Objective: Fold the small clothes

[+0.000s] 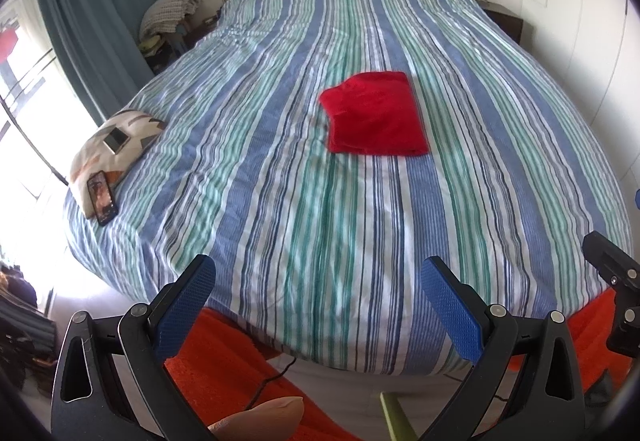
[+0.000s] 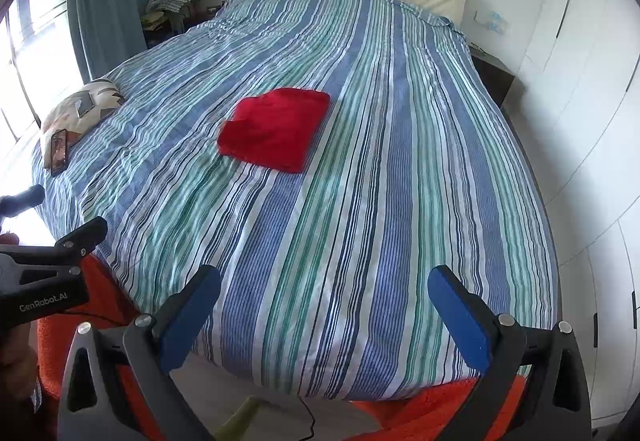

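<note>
A small red garment (image 1: 374, 113) (image 2: 276, 129) lies folded into a flat, neat rectangle in the middle of the striped bed (image 1: 280, 201) (image 2: 360, 221). My left gripper (image 1: 320, 281) hangs open above the foot edge of the bed, well short of the garment, with nothing between its blue pads. My right gripper (image 2: 326, 293) is open too, also over the foot edge and apart from the garment. Each gripper shows at the edge of the other's view: the right one (image 1: 616, 281) and the left one (image 2: 52, 253).
A patterned cushion (image 1: 116, 145) (image 2: 80, 109) with two phones lies at the bed's left edge. An orange rug (image 1: 224, 373) and a cable (image 2: 308, 417) lie on the floor at the foot. White wardrobe doors (image 2: 580, 101) stand right, a curtain (image 1: 100, 1) left.
</note>
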A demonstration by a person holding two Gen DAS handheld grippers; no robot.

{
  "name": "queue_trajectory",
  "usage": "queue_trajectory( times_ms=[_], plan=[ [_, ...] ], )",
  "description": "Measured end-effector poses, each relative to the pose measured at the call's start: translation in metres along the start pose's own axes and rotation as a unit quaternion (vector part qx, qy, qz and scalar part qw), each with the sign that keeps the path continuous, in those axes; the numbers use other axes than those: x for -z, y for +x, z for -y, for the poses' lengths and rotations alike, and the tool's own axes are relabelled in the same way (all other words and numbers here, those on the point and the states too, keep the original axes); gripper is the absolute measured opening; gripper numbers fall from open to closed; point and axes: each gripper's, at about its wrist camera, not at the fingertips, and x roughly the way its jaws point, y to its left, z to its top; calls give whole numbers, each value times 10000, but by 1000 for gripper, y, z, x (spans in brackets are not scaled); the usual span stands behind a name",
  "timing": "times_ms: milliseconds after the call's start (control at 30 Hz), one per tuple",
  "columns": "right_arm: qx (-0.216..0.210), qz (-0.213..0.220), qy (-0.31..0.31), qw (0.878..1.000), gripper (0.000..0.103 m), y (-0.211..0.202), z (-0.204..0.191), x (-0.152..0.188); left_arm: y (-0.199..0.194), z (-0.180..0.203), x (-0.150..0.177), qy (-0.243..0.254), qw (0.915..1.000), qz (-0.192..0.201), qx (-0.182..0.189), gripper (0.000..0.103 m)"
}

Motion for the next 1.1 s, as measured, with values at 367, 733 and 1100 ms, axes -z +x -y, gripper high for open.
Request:
queue_trajectory(
  times_ms=[367,733,1100],
  plan=[
    [-36,-8,-2,10000,102,1,1,-1,1,2,-1,9,10000,43,-68,103],
    [-14,34,-50,10000,102,-1,-2,-5,0,4,-3,23,10000,65,-72,103],
    [-100,-32,-53,9999,102,1,-3,-5,1,2,-3,-31,10000,1,-14,103]
  ],
)
